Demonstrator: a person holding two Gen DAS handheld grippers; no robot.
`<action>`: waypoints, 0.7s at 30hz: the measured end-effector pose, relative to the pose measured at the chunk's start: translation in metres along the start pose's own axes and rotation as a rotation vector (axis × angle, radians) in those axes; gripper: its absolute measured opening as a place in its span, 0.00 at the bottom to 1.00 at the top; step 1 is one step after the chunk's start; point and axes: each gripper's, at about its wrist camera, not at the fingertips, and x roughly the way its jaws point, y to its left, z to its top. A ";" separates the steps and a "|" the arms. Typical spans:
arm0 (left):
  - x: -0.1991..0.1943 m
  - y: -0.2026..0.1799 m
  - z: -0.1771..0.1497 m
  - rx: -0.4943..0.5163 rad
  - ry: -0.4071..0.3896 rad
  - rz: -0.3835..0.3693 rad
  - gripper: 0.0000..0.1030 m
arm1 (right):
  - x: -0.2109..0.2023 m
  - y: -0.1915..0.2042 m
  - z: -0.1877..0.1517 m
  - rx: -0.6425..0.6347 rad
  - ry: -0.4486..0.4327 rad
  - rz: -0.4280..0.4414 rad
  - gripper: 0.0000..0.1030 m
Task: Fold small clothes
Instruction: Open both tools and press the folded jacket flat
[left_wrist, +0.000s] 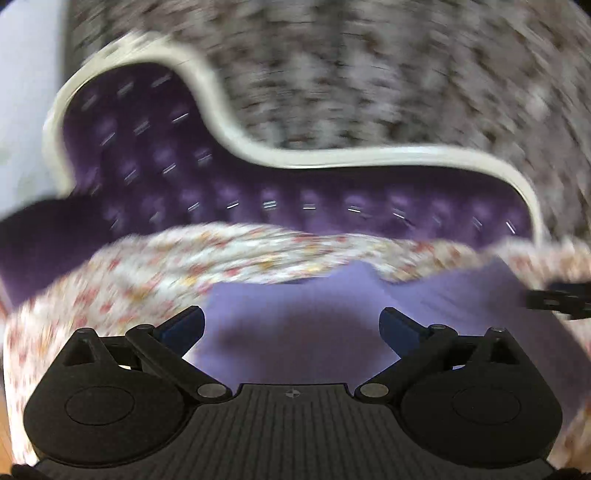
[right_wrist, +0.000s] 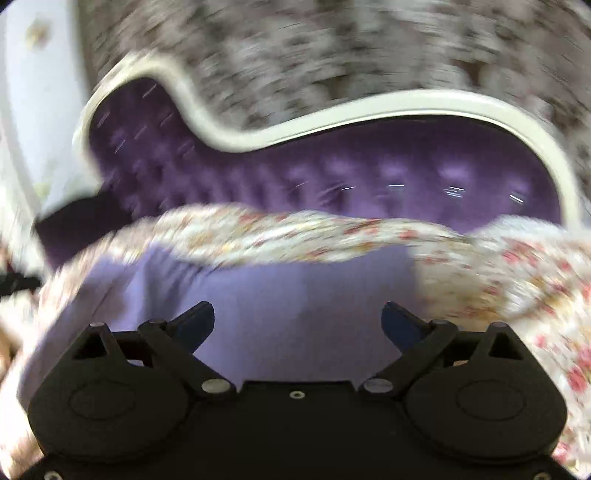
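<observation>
Left tongs (left_wrist: 291, 323) spread wide, right tongs (right_wrist: 297, 319) spread wide, nothing between either pair's fingers

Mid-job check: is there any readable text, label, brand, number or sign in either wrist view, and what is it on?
None readable in either view.
Lilac garment: plain, no tag or print visible.
Floral cloth: flower pattern only, blurred.
Purple tufted headboard: buttons only.
Left gripper: one small round cross mark on its base, no letters.
Right gripper: no marking visible.

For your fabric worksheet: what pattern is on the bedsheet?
Small red floral print on white bedsheet, clearest in the right wrist view.
</observation>
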 end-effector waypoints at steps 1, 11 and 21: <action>0.000 -0.017 -0.001 0.054 -0.001 -0.010 0.99 | 0.003 0.014 -0.002 -0.040 0.014 0.010 0.95; 0.061 -0.013 -0.062 0.129 0.220 0.096 1.00 | 0.048 0.026 -0.040 -0.252 0.118 -0.139 0.95; 0.042 0.051 -0.076 -0.128 0.196 0.077 1.00 | 0.021 -0.059 -0.055 0.001 0.094 -0.196 0.99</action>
